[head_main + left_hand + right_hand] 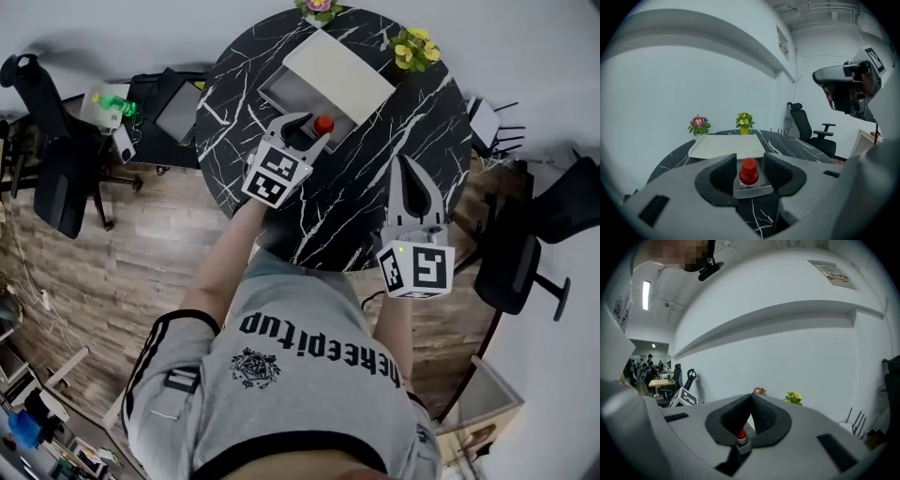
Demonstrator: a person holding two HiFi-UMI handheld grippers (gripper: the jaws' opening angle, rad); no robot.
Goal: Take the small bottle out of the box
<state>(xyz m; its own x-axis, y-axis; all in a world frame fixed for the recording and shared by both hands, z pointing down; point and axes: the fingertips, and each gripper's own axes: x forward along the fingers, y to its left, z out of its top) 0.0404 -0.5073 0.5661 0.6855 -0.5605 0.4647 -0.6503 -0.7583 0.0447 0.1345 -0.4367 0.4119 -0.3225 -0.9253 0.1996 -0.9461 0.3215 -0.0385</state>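
The person is holding the left tongs [311, 130] over the 9 o'clock side of the round black marble table with white veins [375, 178], and is pointing them toward 1 o'clock. Their jaws are standing apart, released. The left gripper view is showing the small bottle with a red cap [749, 173] in the gap between them, with both dark ribbed pads [723, 174] clear of its sides. The bottle is standing upright inside the shallow white box [302, 98], at the box's 6 o'clock corner, near the middle of the table. The box's flat white lid [339, 73] is lying open toward 1 o'clock.

The right tongs [404, 164] are hovering over the table's 4 o'clock side, well apart from the bottle, and are pointing toward 12 o'clock. Their jaws are clenched tip to tip with nothing between them.

A pink potted flower [319, 6] is sitting at the table's 12 o'clock edge, and a yellow potted flower [415, 47] is sitting at its 1 o'clock edge. Black office chairs [52, 159] are standing on the wooden floor [141, 253] around the table.
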